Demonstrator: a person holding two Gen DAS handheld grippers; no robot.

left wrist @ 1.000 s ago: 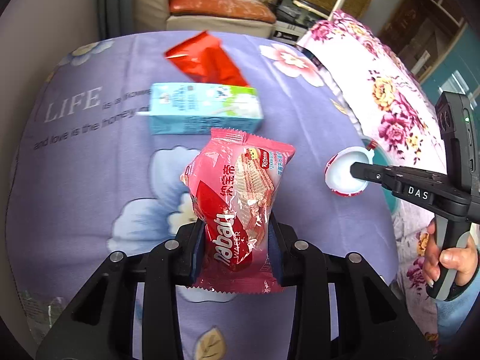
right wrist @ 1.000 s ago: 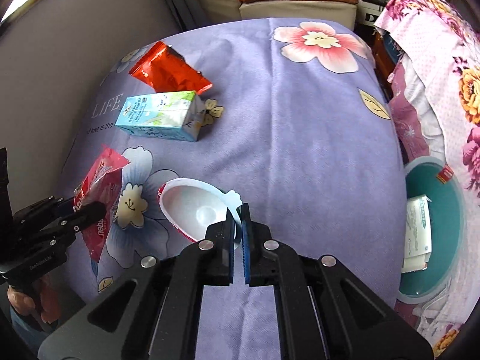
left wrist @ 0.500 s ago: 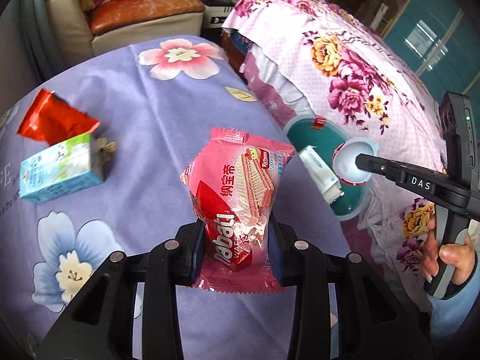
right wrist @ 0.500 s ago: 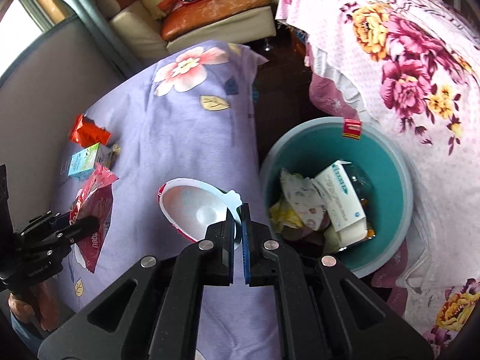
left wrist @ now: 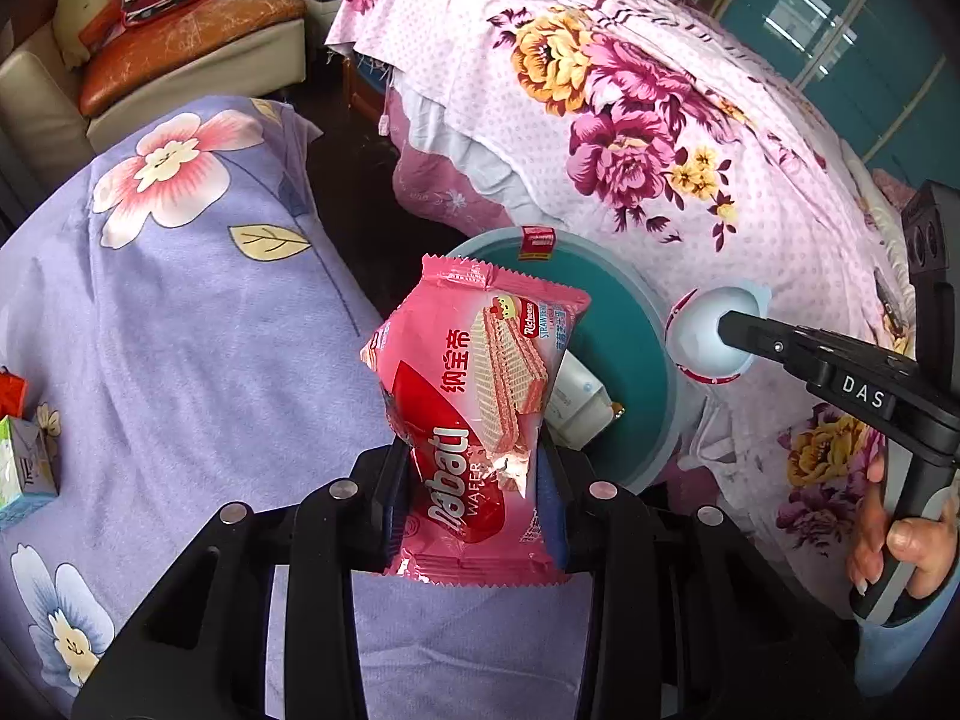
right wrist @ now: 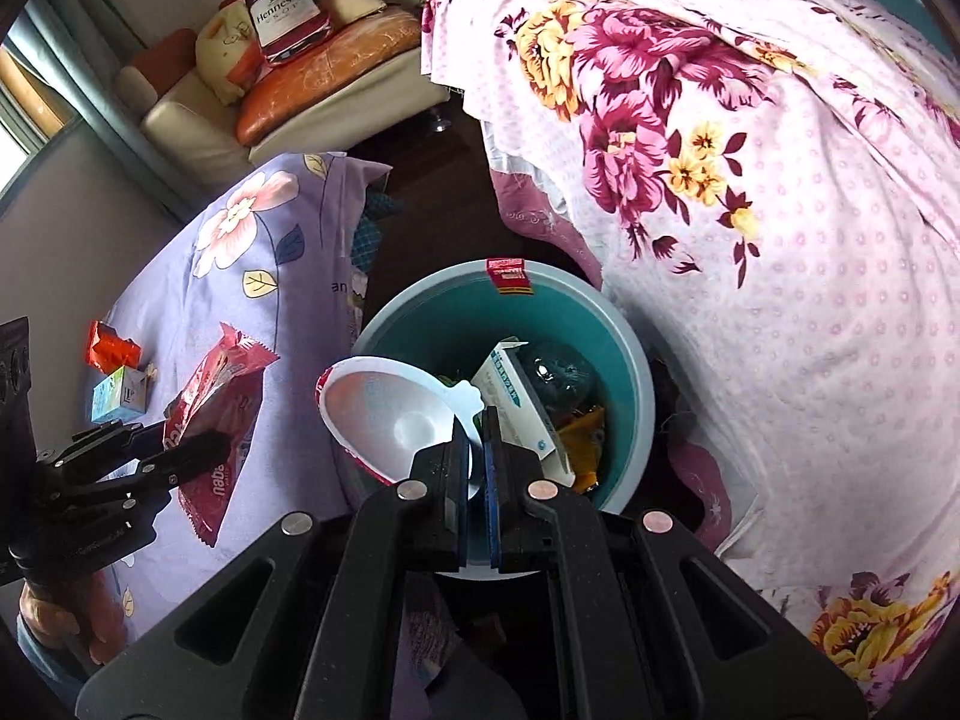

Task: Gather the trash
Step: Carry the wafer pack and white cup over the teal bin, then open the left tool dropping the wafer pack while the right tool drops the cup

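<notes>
While the pink wafer packet (left wrist: 474,414) is clamped upright between the jaws of the left gripper (left wrist: 474,480), its lower half is pinched and its crimped top edge is seen at 12 o'clock of the fingers. In the left wrist view, the teal bin (left wrist: 630,312) is partly hidden behind the packet, its rim showing toward 1 o'clock, with a white carton (left wrist: 576,402) visible inside. The right gripper (left wrist: 729,330) is seen at 3 o'clock in that view, closed on the rim of a white plastic cup (left wrist: 702,336), which is held beside the bin's rim on the side nearest the pink floral bedspread (left wrist: 660,120). In the right wrist view, the right gripper (right wrist: 477,438) is recorded with jaws pressed together on the cup's (right wrist: 390,414) tab-like lip; the cup's open mouth faces the camera and overlaps the bin's (right wrist: 636,372) rim at its 9 o'clock side. Assorted rubbish is noted inside the bin. The left gripper (right wrist: 198,444) with the packet (right wrist: 216,414) is seen at 9 o'clock, over the purple floral sheet (right wrist: 288,312). A small blue-green carton (right wrist: 120,399) and an orange-red wrapper (right wrist: 111,348) are left lying on that sheet, touching or nearly so.
</notes>
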